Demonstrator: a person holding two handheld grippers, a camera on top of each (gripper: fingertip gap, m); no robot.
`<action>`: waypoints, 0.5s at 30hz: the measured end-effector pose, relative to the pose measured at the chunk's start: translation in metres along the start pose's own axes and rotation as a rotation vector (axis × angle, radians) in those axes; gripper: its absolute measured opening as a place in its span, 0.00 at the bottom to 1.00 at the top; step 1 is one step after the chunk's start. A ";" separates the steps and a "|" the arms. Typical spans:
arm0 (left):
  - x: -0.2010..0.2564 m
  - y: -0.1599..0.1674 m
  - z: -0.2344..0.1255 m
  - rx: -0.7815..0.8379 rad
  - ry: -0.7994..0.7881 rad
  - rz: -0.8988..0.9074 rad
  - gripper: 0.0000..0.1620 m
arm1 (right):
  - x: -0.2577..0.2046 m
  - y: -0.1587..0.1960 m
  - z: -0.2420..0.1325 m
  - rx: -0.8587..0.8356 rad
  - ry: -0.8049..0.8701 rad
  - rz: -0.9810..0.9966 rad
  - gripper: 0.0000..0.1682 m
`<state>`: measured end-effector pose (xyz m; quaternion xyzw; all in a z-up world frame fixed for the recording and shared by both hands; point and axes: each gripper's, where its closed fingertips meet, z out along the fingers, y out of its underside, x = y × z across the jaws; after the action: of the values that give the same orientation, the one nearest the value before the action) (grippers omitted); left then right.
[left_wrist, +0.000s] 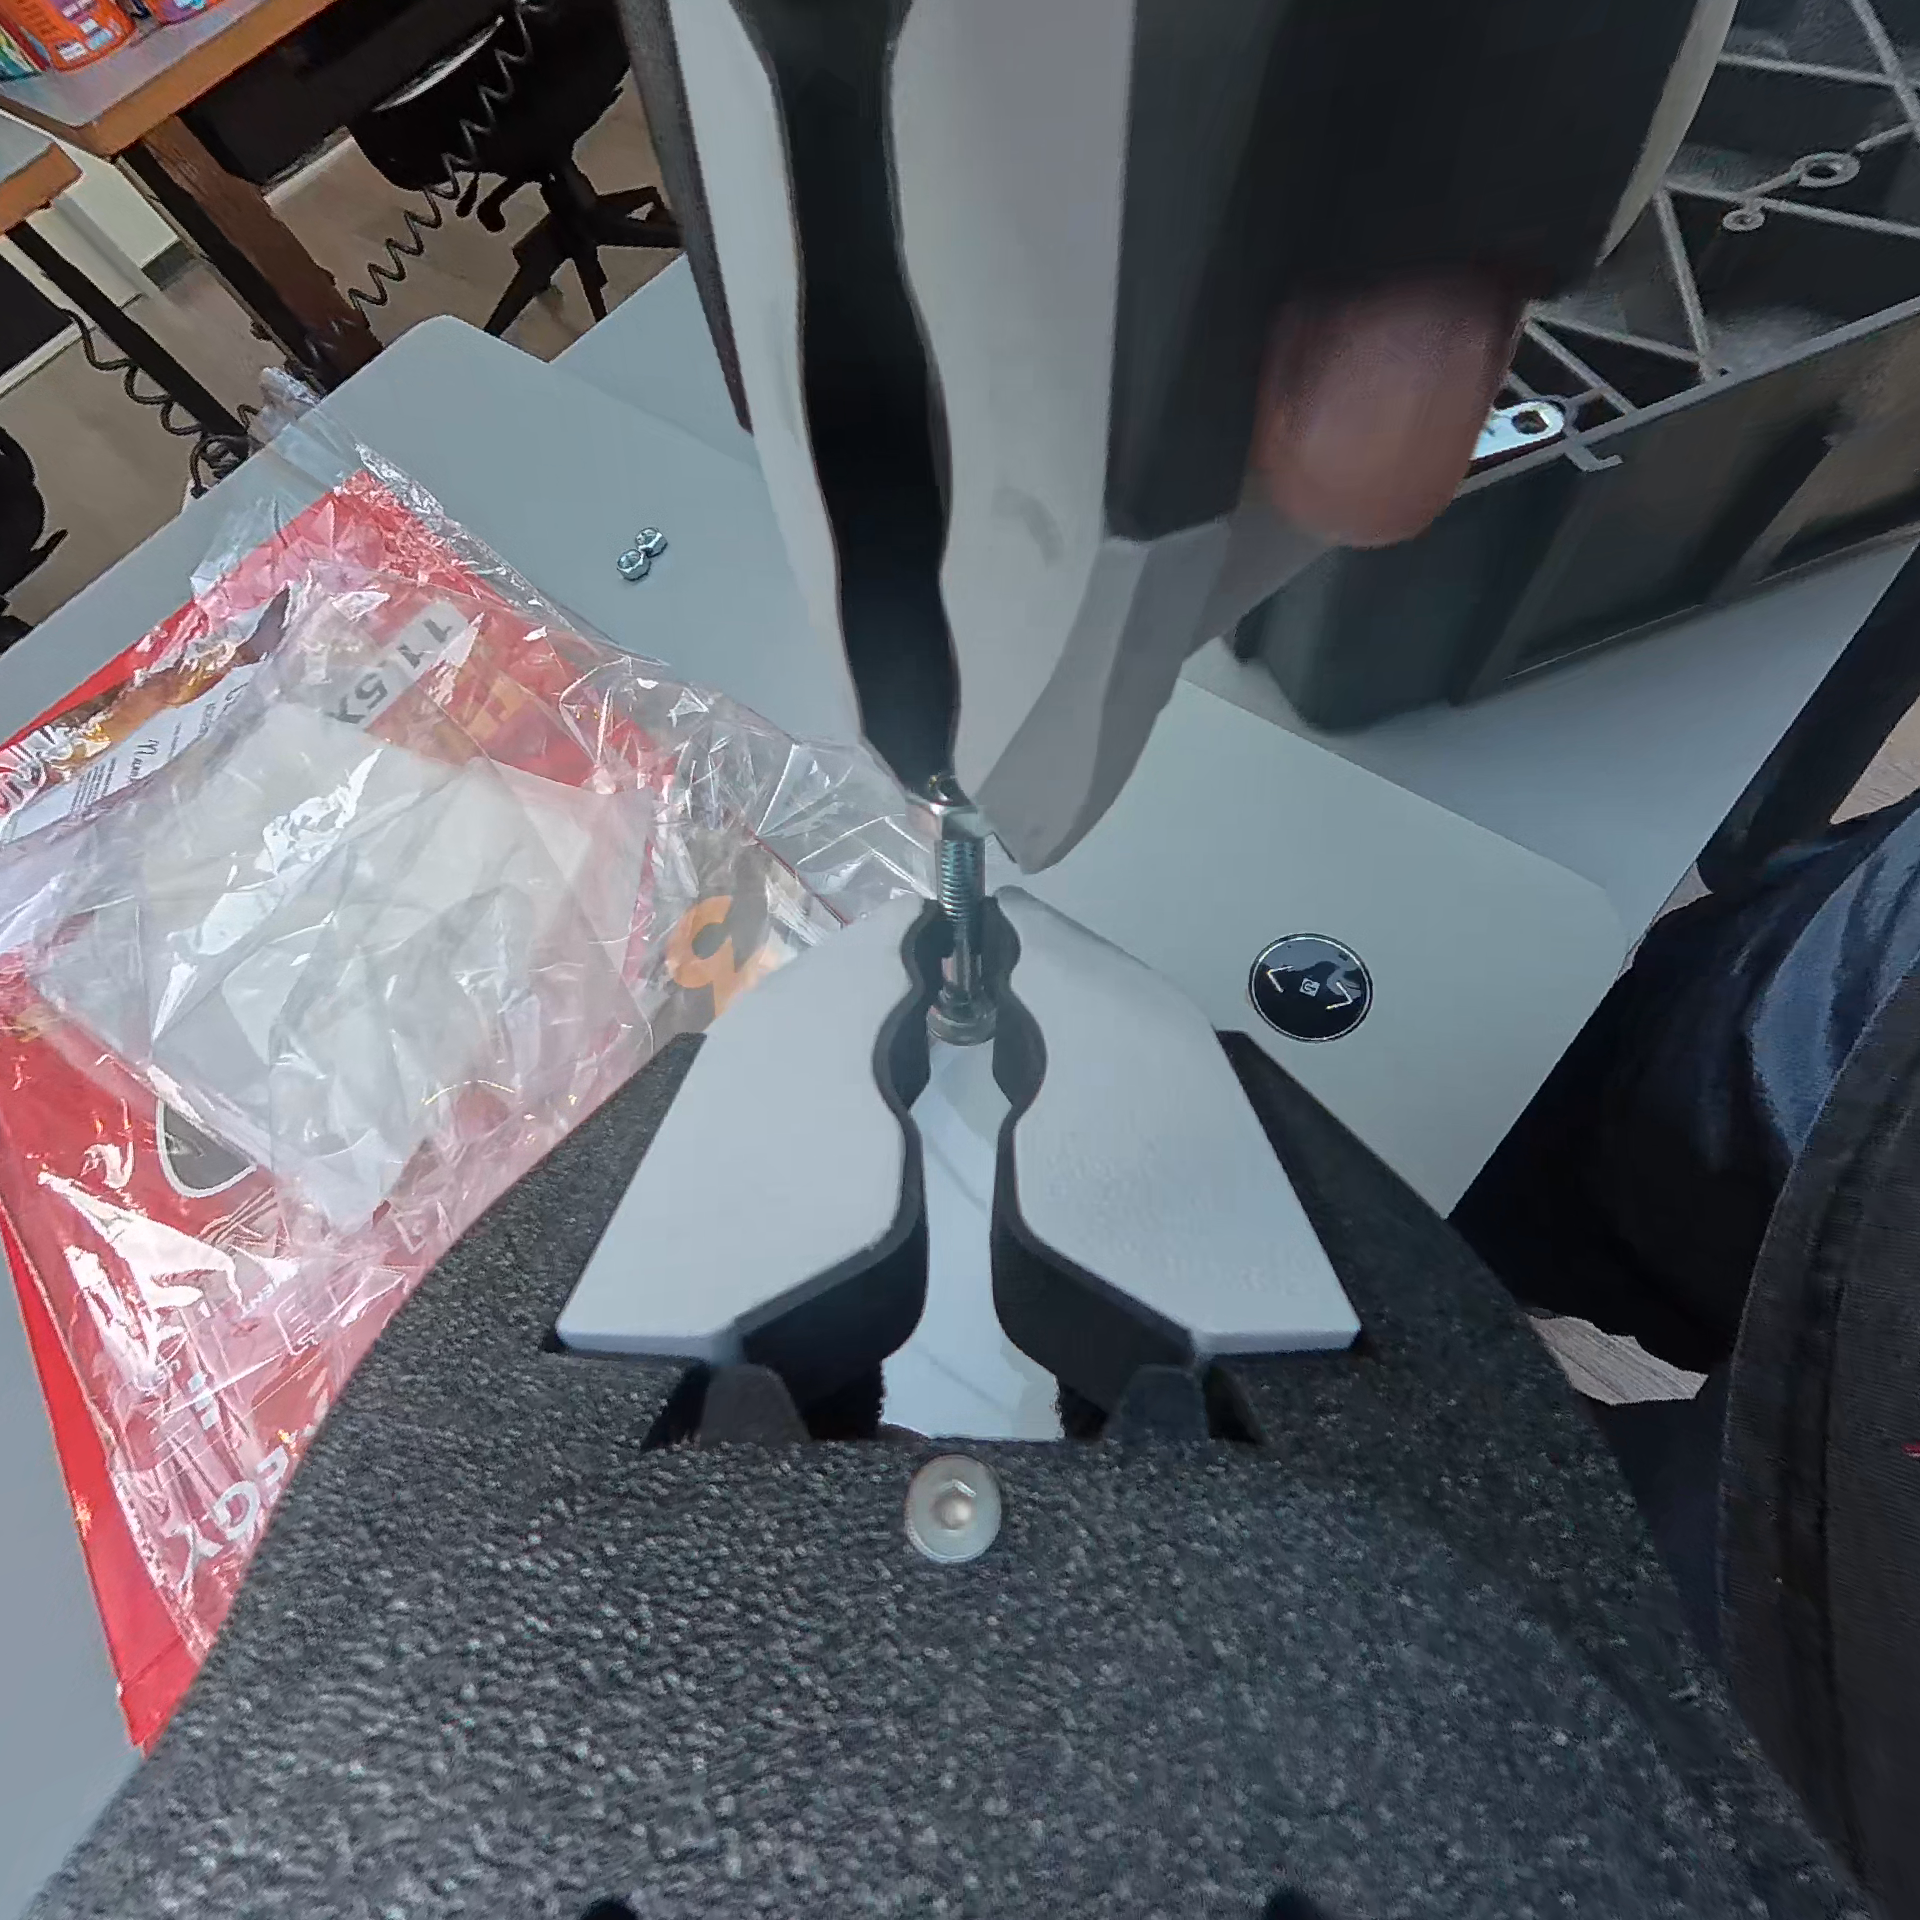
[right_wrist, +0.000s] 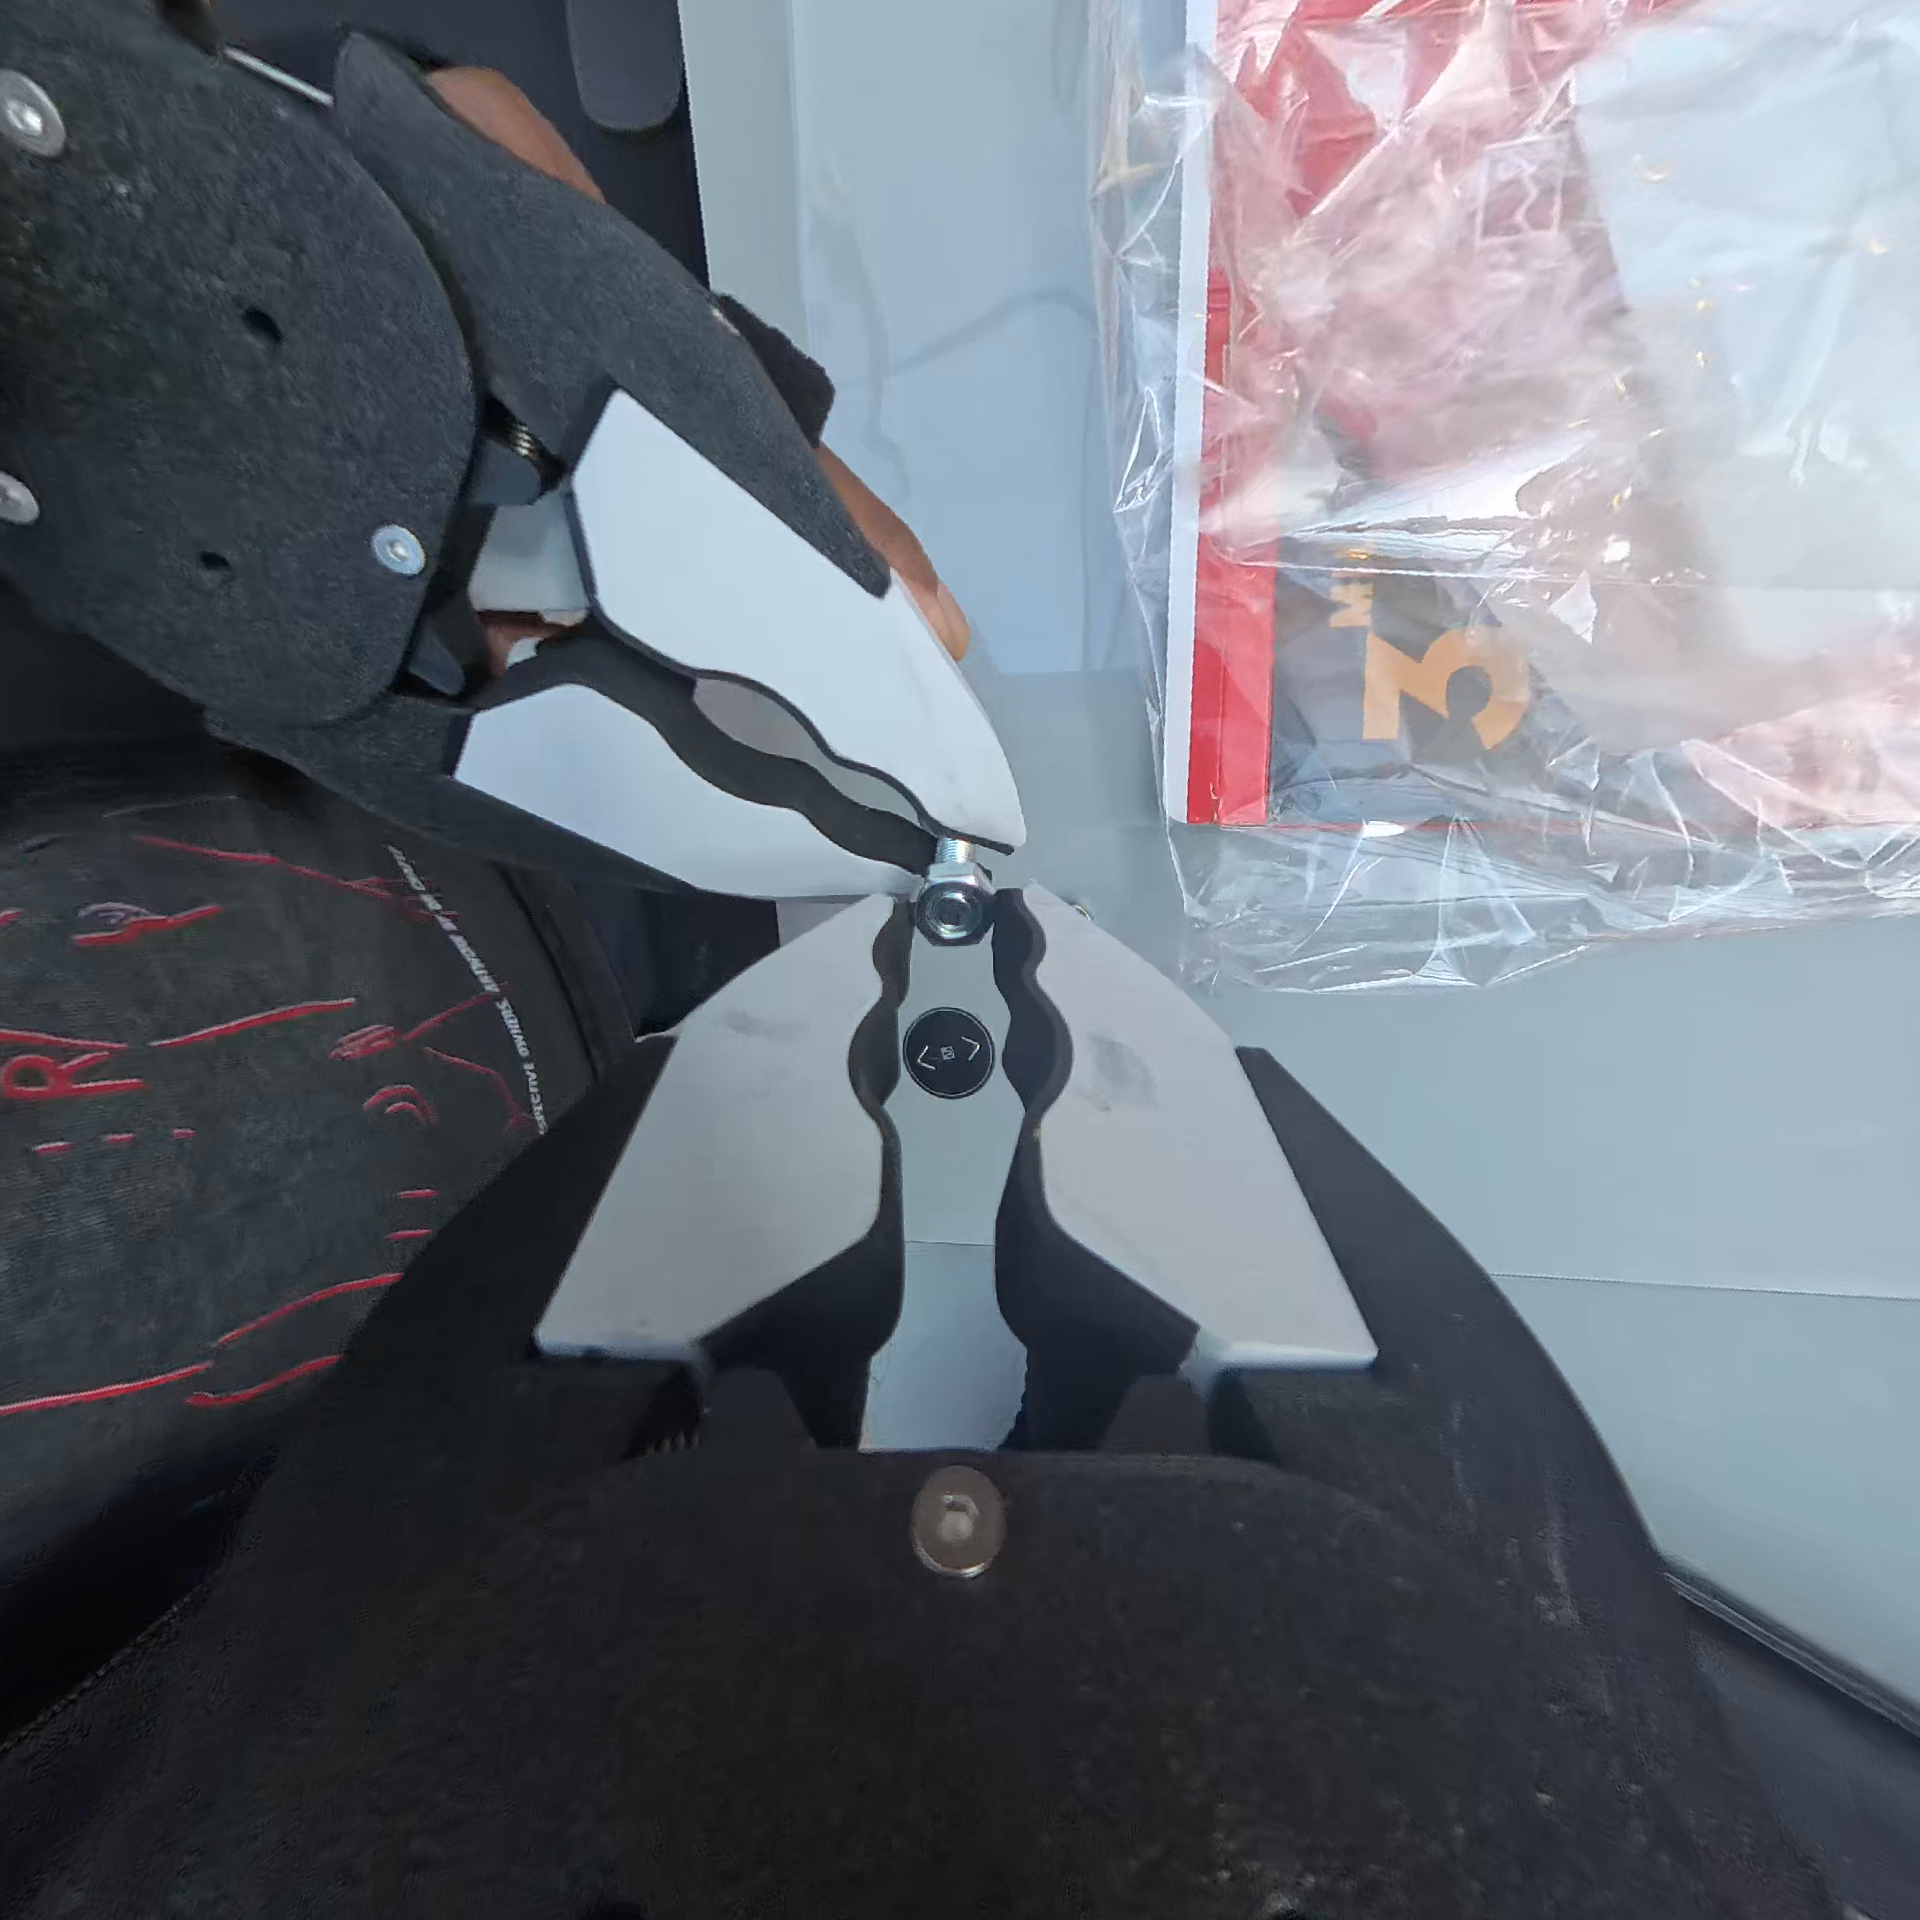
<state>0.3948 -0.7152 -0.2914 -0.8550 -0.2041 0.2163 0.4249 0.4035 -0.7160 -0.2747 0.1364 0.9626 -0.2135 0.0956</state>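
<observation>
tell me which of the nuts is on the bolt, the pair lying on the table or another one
Another one: the nut between the right gripper fingertips sits on the bolt held by the left gripper. The two loose nuts lie apart on the grey table, beyond the plastic bag.

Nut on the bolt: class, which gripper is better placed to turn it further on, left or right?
Right, probably. The right gripper is shut on the nut at the threaded end; the left gripper clamps the bolt near its head, so it looks suited only to steadying.
</observation>
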 end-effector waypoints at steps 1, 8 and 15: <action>0.002 0.000 0.000 0.000 0.019 -0.004 0.04 | -0.001 0.001 0.000 -0.015 -0.007 -0.045 0.09; 0.024 -0.010 -0.013 0.085 0.369 -0.257 0.04 | -0.010 -0.001 -0.007 -0.027 0.090 -0.808 0.08; -0.002 -0.008 -0.017 0.094 0.218 -0.320 0.04 | -0.002 -0.008 -0.006 0.044 0.127 -0.535 0.27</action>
<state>0.4006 -0.7225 -0.2750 -0.8091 -0.2799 0.0614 0.5131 0.4027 -0.7205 -0.2658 -0.1074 0.9636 -0.2433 -0.0277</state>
